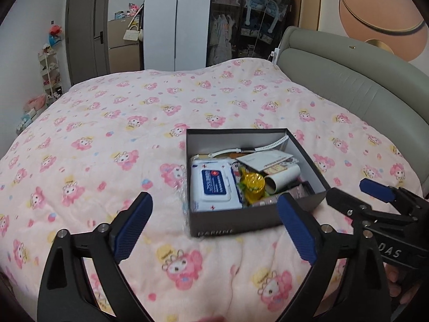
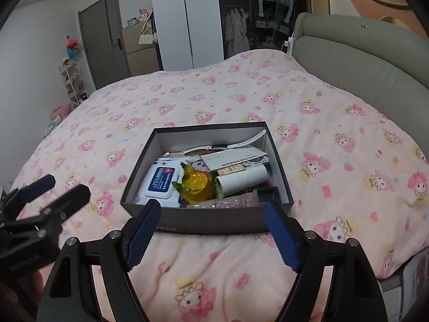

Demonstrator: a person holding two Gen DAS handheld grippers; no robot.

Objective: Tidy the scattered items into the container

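On the bed, a pink cartoon-print blanket (image 1: 112, 139) covers the whole working surface, with a grey padded headboard (image 1: 348, 86) along its far right side. Near the front edge of the blanket sits the container, a dark open box (image 2: 214, 221), resting flat.

Box contents, largest first: a white wet-wipe pack (image 2: 161, 179) at the left, a white paper tube (image 2: 241, 178) at the right, a yellow wrapped item (image 2: 197, 185) between them, and a white strap (image 2: 249, 141) leaning against the far wall. Cards and a mauve packet fill the remaining space.

No loose item is visible on the blanket in either view. Judged from this, the gathering step appears complete or nearly so.

The left gripper (image 1: 214, 225) hangs just in front of the box, jaws apart and empty. The right gripper (image 2: 211, 232) hangs at the box's near wall, jaws likewise apart and empty.

Next move: check the blanket outside both views for remaining items; otherwise withdraw both grippers.
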